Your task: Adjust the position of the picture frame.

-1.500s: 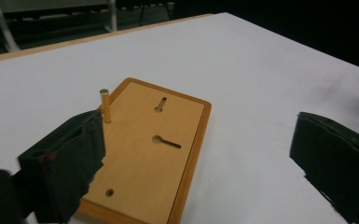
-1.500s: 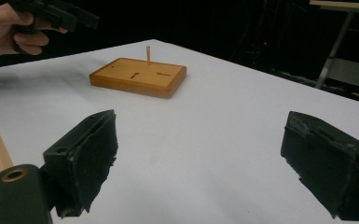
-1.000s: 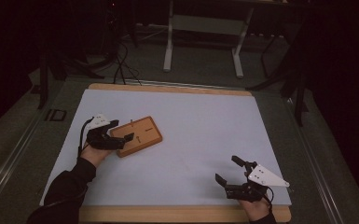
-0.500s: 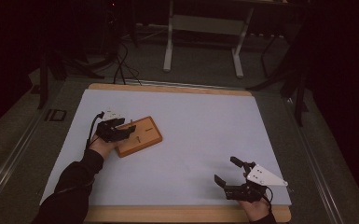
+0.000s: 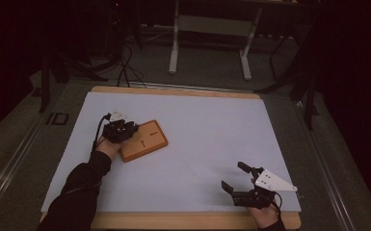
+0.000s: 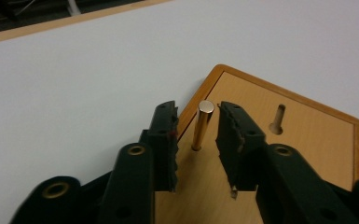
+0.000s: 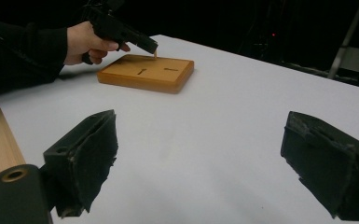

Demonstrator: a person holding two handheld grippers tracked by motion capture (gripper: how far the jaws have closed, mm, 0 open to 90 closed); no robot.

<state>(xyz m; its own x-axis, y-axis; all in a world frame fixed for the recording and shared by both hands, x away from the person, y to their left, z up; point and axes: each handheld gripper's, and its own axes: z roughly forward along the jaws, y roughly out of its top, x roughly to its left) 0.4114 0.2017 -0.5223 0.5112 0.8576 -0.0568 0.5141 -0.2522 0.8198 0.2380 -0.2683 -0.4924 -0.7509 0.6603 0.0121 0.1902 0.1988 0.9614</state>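
Moved right onto the wooden block (image 5: 143, 140) at the table's (image 5: 212, 130) left, the left gripper (image 6: 196, 135) has been closing around an upright brass pin (image 6: 202, 125), apparently not yet touching. Right gripper (image 5: 235, 179), near-right, spread wide.

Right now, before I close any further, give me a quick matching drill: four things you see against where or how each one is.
1. metal pin
2. wooden block
3. left gripper
4. right gripper

a. jaws wide apart above bare white mat
b. stands upright in the block
c. lies flat on the white mat
d. jaws on either side of the pin, small gaps left

Pairs: 1-b, 2-c, 3-d, 4-a
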